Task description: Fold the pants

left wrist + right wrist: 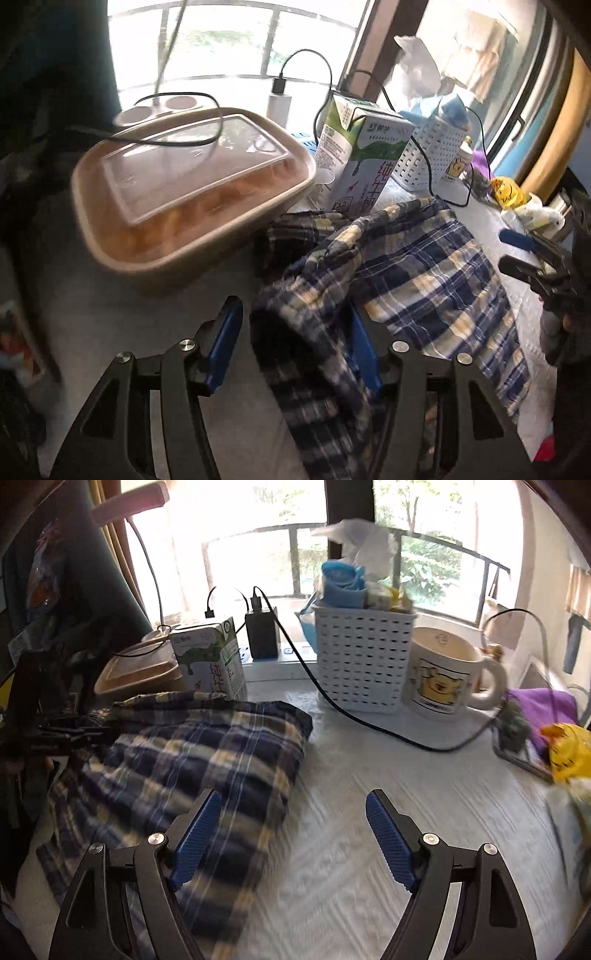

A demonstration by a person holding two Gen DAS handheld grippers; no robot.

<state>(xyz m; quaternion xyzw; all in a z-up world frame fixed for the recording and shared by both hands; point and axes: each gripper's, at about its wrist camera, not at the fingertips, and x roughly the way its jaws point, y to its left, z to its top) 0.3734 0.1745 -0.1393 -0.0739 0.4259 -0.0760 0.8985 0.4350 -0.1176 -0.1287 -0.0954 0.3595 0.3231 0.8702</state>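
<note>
Where plaid pants (207, 749) lie, milk carton (212, 657) reading 纯牛奶

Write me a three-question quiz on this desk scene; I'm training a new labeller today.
1. True or false: the right gripper grips the plaid pants.
2. What stands directly beside the white basket, nearer the purple cloth? A) mug B) kettle C) vase
3. Fill in: cloth of the pants hangs between the fingers of the ___ gripper.

Key: 1 false, its fingers are open over the table cover. 2 A, the mug. 3 left.
</note>
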